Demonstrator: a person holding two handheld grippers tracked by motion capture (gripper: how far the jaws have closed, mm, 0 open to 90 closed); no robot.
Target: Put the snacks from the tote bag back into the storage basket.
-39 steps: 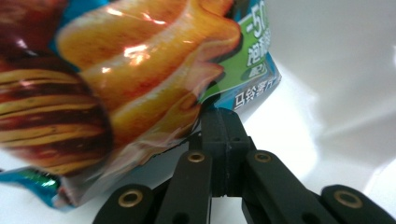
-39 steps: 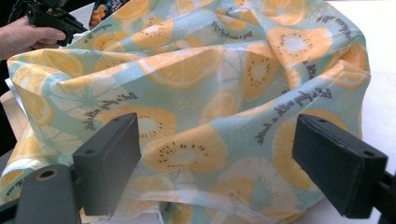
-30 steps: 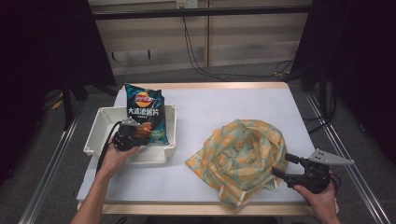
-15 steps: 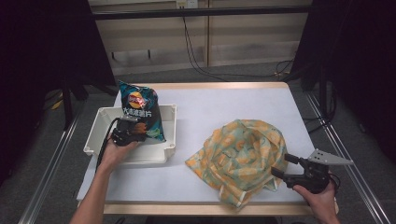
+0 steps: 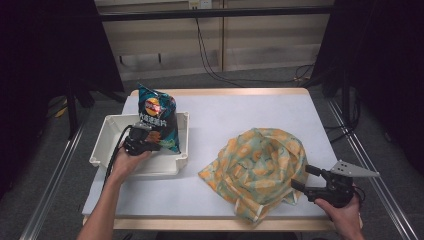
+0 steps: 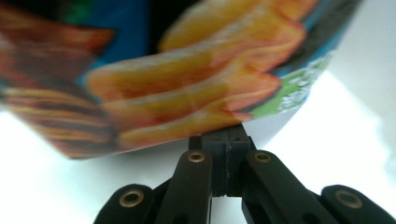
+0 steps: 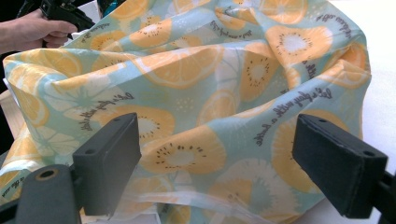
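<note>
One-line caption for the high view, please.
Left claw grips a chip bag over the white bin; right claw sits open beside the citrus-print cloth bag.

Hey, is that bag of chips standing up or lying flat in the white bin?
Standing up. The chip bag rises tall above the white bin rim, its lower edge pinched by the left tongs.

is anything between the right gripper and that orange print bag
Nothing visible. The right gripper sits at the near right edge of the orange-slice print fabric bag, jaws open, with the fabric directly ahead of them and bare table around. The left gripper is off at the white bin, shut on the chip bag.
</note>
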